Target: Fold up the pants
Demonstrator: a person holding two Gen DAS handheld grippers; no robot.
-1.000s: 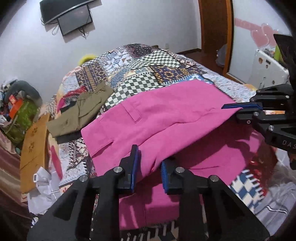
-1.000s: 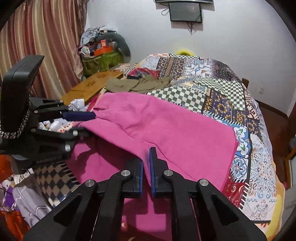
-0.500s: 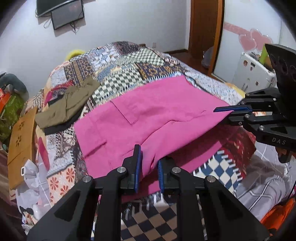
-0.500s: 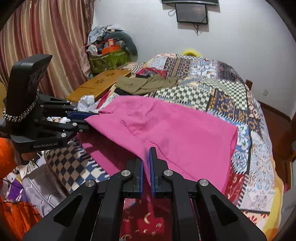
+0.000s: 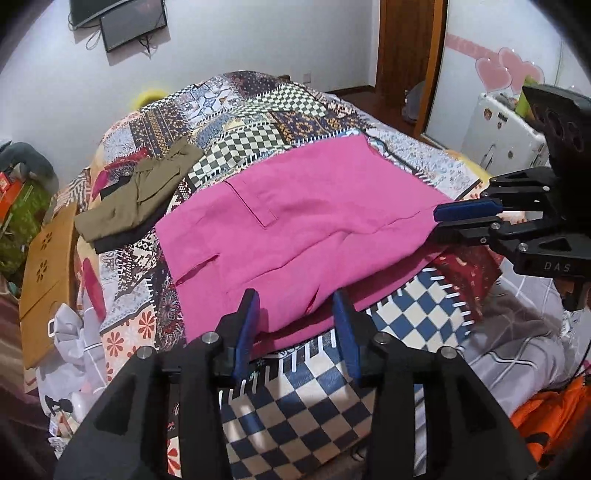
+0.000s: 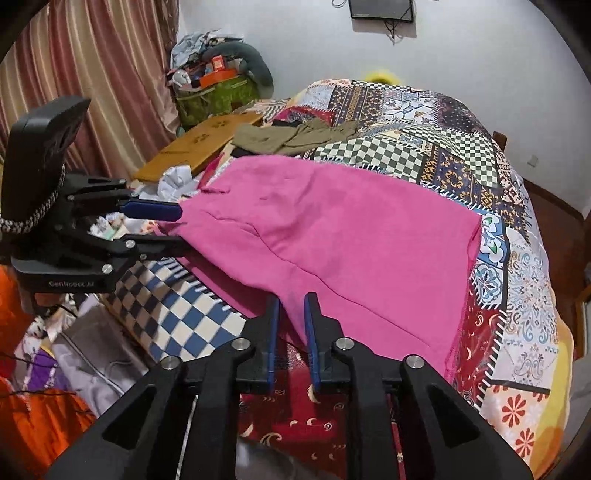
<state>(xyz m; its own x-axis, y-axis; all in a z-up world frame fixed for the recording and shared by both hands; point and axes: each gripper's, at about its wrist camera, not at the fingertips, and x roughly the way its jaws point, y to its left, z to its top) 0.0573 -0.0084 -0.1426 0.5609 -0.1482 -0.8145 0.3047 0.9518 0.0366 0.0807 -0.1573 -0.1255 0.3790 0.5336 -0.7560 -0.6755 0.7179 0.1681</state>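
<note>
A bright patchwork bedspread [image 5: 258, 122] covers the bed. Folded olive-green clothes [image 5: 136, 192] lie on it. A black screen [image 5: 125, 22] hangs on the white wall.

"DAS" on right gripper [image 5: 436, 225]; "GenRobot.AI" on left gripper [image 6: 183, 229]

I see magenta-pink pants [image 5: 295, 236] on a checkered patchwork quilt [image 5: 258, 136]; at ten o'clock, olive garment [image 5: 140, 195], possibly over something black.

Home bedroom: quilted bed [image 5: 258, 122], curtains [image 6: 92, 74], wall-mounted TV [image 5: 133, 22]
</note>
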